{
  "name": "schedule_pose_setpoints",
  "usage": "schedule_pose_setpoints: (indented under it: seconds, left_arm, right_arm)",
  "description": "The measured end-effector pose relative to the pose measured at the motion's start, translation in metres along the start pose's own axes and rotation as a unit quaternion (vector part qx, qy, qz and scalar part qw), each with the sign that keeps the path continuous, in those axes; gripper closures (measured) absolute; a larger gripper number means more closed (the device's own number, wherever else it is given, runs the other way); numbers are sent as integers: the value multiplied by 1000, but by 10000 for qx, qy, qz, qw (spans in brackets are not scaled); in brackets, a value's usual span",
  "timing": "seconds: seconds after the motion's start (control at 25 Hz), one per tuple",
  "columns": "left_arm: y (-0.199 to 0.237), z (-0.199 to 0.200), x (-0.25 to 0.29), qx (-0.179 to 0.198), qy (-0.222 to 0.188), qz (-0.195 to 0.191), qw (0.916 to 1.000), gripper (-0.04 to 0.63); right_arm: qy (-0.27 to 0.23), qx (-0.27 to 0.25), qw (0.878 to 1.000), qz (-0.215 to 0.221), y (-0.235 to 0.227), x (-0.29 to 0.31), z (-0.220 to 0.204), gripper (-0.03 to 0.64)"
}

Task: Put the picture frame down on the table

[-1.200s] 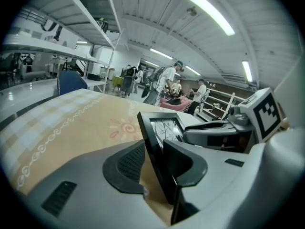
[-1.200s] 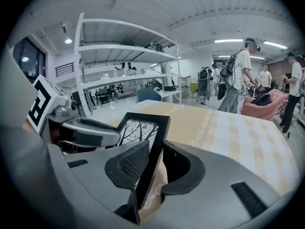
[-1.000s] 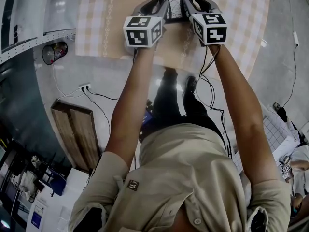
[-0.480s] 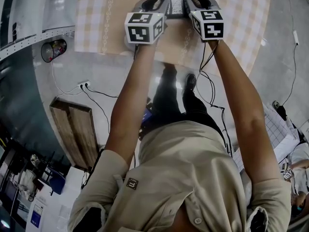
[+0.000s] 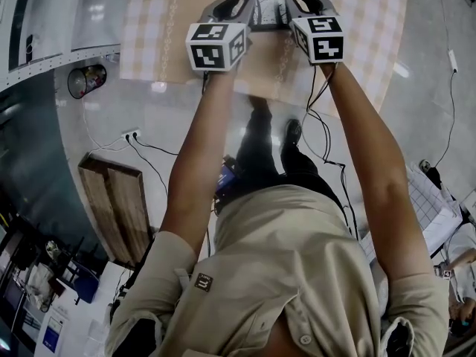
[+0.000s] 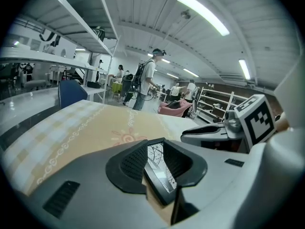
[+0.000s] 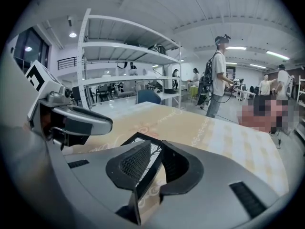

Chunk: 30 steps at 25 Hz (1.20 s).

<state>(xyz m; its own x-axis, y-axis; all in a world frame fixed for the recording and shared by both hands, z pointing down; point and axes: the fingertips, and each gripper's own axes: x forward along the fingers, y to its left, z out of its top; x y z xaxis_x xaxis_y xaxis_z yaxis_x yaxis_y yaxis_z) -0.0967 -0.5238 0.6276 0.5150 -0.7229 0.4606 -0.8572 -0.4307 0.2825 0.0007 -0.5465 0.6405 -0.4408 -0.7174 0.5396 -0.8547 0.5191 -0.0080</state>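
picture frame (image 5: 266,4), edges clamped in both jaws

Head view: high, steeply down past both arms (image 5: 199,162) onto the table (image 5: 357,21). Left and right gripper views: low, close, each looking along its own jaws across it, from opposite sides of the frame (image 5: 268,2). All three share frame and table.

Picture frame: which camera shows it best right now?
Head view: the picture frame shows nearly its whole front face there. The left gripper view and the right gripper view each show only one slanted end of it, clamped between the jaws.
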Motion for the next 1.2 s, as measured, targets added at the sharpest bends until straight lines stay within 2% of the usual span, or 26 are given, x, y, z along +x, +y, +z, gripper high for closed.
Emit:
schedule_pose_setpoints:
  seconds: [0.24, 0.72, 1.2]
  left_arm:
    - [-9, 22, -22, 57, -197, 11, 9998, 492]
    - [-45, 99, -84, 410, -928, -51, 9948, 518]
    - [-93, 175, -178, 984, -1753, -260, 9792, 538]
  right_arm:
    - [-212, -78, 9997, 72, 9, -19, 25, 545]
    - [-1018, -308, 9939, 277, 29, -85, 107, 561]
    - [-1874, -642, 9780, 652, 76, -185, 198, 574]
